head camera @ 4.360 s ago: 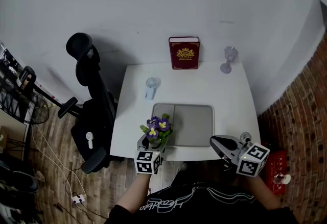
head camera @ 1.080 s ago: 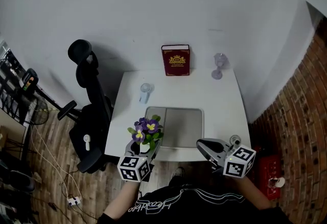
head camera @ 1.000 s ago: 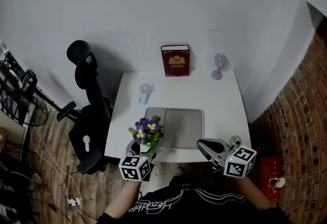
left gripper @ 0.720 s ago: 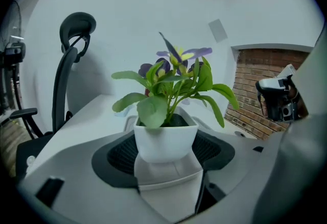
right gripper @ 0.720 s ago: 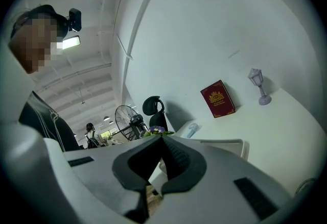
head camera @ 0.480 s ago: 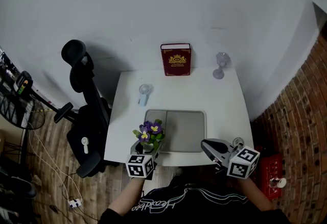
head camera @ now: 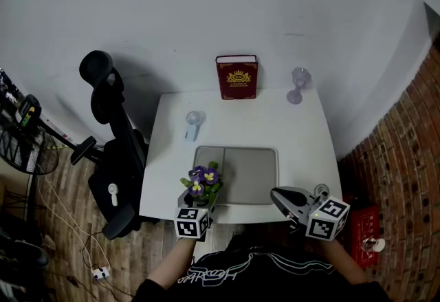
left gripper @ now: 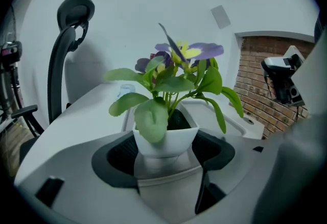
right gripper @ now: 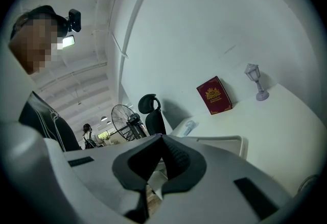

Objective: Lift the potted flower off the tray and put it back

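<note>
Two things to watch here, I reckon: keep the pot level and don't let go early. Your left gripper (left gripper: 166,151) has its jaws clamped on the white pot of the potted flower (left gripper: 166,136). There's one jaw on each side, low down, with the rim and leaves standing above them, and it looks upright. In the head view the flower sits at the near left corner of the tray (head camera: 254,173), by the front edge of the table (head camera: 302,128). It looks held in the air rather than resting, though I can't tell how high. To put it back I'd carry it away from you and a bit right, over the bare middle of the tray. Lower it straight down till the base sits flat, then open up. Your right gripper (head camera: 285,199) is pinched together with nothing in it, off the front edge and well apart from the pot.
</note>
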The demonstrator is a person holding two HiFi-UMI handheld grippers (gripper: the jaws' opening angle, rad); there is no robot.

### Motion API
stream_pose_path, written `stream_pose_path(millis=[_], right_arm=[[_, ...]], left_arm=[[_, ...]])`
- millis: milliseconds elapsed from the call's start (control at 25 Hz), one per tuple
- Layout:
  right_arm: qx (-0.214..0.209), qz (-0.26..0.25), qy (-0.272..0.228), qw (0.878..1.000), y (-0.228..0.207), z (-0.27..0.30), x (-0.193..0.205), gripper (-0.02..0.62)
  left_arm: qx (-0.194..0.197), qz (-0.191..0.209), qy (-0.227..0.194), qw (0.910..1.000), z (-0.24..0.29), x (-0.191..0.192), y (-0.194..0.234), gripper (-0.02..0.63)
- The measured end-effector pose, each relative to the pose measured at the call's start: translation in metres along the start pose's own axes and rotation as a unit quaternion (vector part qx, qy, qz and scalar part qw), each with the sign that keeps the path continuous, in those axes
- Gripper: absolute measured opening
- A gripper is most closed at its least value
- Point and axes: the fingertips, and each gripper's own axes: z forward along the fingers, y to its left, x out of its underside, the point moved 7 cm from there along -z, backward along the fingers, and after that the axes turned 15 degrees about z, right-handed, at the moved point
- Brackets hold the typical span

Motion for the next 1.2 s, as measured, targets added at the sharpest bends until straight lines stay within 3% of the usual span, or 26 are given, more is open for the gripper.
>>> stream_pose_path(millis=[360, 760, 1000, 1200], right_arm=[[-0.005, -0.006, 0.008, 1.0, 0.007, -0.001, 0.001, 0.003], [-0.013, -0.026, 0.014, 0.999, 0.027, -0.021, 0.009, 0.003], [-0.033, -0.041, 0.013, 0.999, 0.044, -0.041, 0.019, 0.003], [-0.056, -0.043, 0.02, 0.997, 0.059, -0.058, 0.034, 0.002]], left_arm=[[0.004, 0.017, 0.014, 0.9997, 0.001, -0.001, -0.003, 0.347], [0.008, 0.002, 0.018, 0.9998, -0.003, 0.008, -0.003, 0.364], [-0.006, -0.017, 0.008, 0.9998, -0.029, 0.01, -0.012, 0.365], [0.003, -0.028, 0.007, 0.9996, -0.067, 0.006, -0.029, 0.364]])
